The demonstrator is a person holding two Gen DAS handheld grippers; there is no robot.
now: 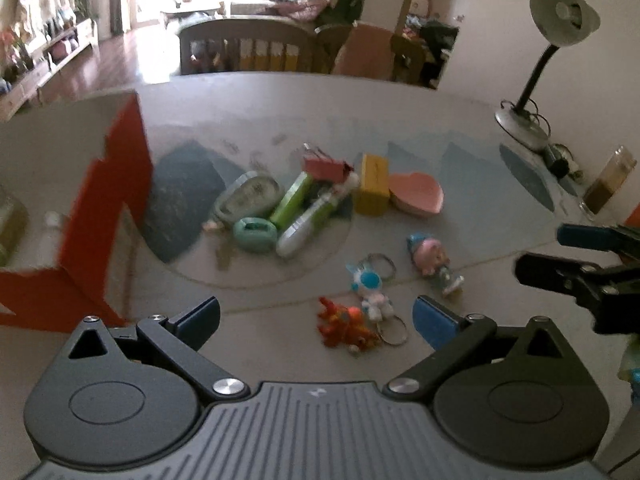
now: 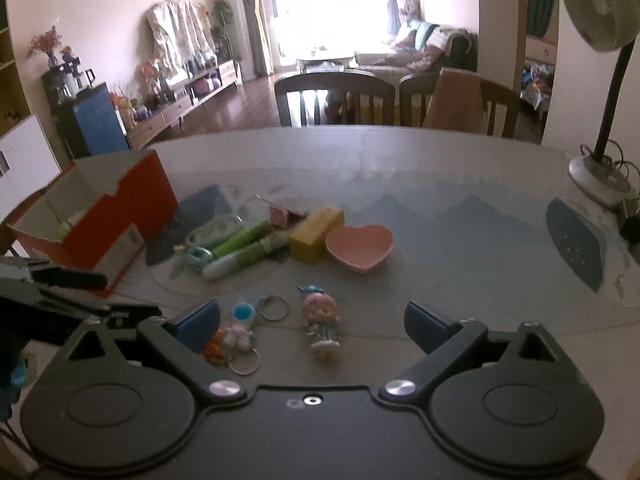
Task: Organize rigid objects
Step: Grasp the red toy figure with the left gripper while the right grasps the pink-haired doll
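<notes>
Orange box (image 2: 100, 216) left; both jaws open, empty.

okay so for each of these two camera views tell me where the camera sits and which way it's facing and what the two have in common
Left wrist: sits on the left tongs, facing forward and down across the table; its own open blue-tipped fingers frame the keychains, and the right tongs enter at the right edge.
Right wrist: sits on the right tongs, facing across the table toward the chairs and living room; its open fingers frame the pink-haired doll, and the left tongs show at the left edge.
Shared: the doll, orange box, pink heart dish, yellow block, desk lamp.
</notes>
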